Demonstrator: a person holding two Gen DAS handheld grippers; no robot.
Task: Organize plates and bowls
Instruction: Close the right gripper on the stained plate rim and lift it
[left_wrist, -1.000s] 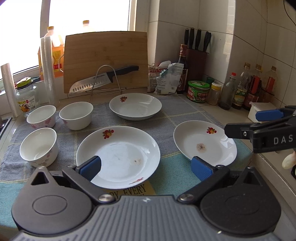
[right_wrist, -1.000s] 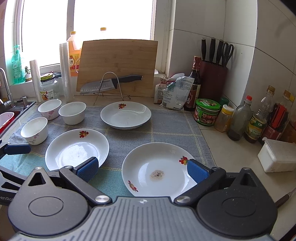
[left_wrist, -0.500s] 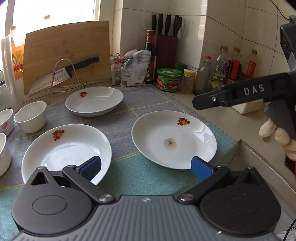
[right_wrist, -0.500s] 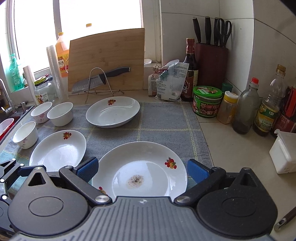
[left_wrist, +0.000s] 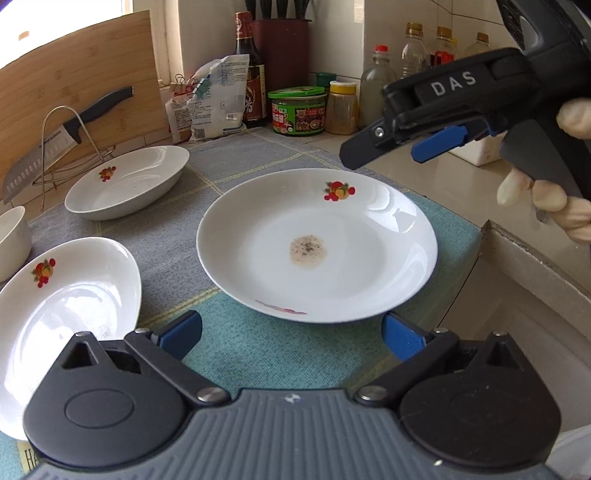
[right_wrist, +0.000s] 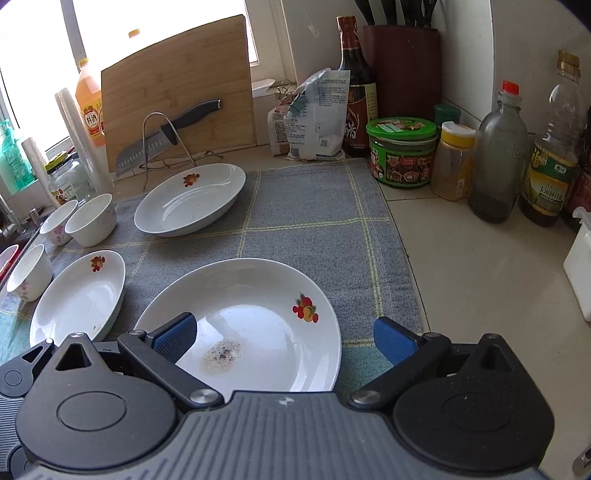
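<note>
A white plate with a brown stain (left_wrist: 317, 243) lies on the grey-green mat, just ahead of my open left gripper (left_wrist: 291, 336). It also lies under my open right gripper (right_wrist: 284, 338), showing there as the stained plate (right_wrist: 258, 314). The right gripper (left_wrist: 424, 144) hangs above the plate's far right rim in the left wrist view. A second plate (left_wrist: 66, 306) (right_wrist: 81, 295) lies to the left, a third plate (left_wrist: 125, 181) (right_wrist: 192, 197) behind. Three small white bowls (right_wrist: 92, 219) stand at the far left.
A knife on a wire stand (right_wrist: 166, 136) and a cutting board (right_wrist: 177, 85) stand at the back. A green-lidded jar (right_wrist: 402, 151), bottles (right_wrist: 498, 155) and a bag (right_wrist: 317, 114) line the back right. The counter edge (left_wrist: 535, 258) drops off at the right.
Both grippers have moved in on the stained plate, which now fills both views. The left gripper swung right; the right gripper came down over the plate.
</note>
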